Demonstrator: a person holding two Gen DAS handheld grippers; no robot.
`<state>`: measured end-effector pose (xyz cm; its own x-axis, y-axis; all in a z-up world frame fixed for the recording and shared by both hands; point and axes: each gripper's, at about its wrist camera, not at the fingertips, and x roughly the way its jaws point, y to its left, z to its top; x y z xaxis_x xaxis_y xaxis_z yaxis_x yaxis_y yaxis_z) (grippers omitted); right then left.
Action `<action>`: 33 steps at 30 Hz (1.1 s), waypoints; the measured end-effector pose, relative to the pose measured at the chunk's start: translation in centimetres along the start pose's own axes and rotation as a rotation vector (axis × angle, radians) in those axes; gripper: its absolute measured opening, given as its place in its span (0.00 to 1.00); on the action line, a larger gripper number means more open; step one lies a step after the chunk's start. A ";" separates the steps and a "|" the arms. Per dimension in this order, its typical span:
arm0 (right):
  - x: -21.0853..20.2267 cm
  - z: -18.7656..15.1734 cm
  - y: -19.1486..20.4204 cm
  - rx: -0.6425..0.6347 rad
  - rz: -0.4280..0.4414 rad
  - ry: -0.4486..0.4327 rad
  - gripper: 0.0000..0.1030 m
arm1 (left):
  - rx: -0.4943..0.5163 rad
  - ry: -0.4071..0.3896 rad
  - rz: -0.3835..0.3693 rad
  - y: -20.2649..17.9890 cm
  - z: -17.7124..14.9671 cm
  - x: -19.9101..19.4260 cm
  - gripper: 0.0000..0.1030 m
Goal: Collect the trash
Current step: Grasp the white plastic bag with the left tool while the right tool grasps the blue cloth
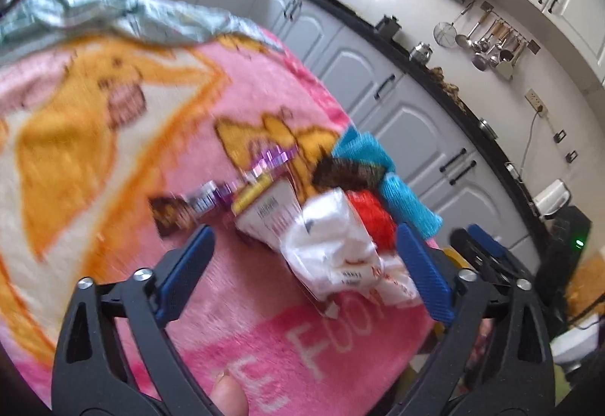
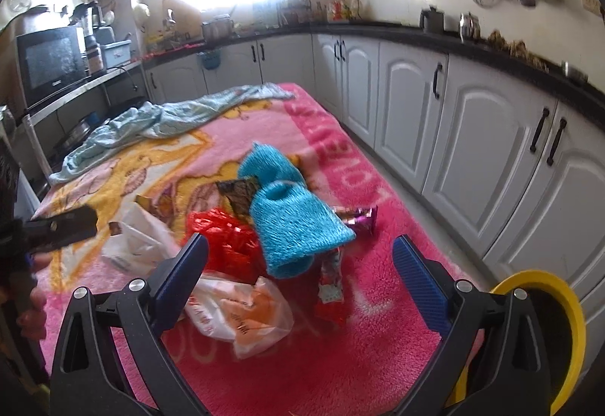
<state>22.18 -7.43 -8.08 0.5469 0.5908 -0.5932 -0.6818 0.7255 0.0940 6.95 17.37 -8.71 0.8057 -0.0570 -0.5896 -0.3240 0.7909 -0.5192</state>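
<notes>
Trash lies heaped on the pink fleece blanket [image 2: 378, 348]: a crumpled white plastic bag [image 1: 332, 249], a red foil wrapper [image 2: 223, 246]. Left tool [image 1: 302, 265] gapes wide around the bag, gripping nothing; right tool [image 2: 298, 265] hovers open, empty. Approach step; next, close on the bag.

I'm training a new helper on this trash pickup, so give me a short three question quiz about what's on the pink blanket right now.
1. True or false: the left gripper is clamped on the white plastic bag.
2. Which thing lies on top of the red wrapper? A) the blue knitted cloth B) the pale blue fabric C) a spoon
3. Fill in: the round rim beside the right gripper at the pink blanket's edge is coloured ____.

Key: 1 false, its jaws stand open around the bag; 2 A; 3 yellow.
</notes>
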 end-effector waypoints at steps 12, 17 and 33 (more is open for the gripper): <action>4.0 0.6 -1.5 0.178 0.153 0.098 0.74 | -0.038 0.041 -0.017 0.2 -1.0 1.6 0.48; 4.4 0.7 -0.9 0.169 0.187 0.122 0.37 | -0.037 0.048 -0.031 0.3 -0.7 1.4 0.35; 0.3 2.5 1.0 0.069 0.165 -0.013 0.08 | 0.055 -0.010 -0.071 -2.3 0.3 -1.3 0.24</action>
<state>22.90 -5.66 -6.20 0.4374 0.7079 -0.5546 -0.7280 0.6408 0.2437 6.79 15.83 -6.61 0.8306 -0.1082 -0.5463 -0.2382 0.8176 -0.5242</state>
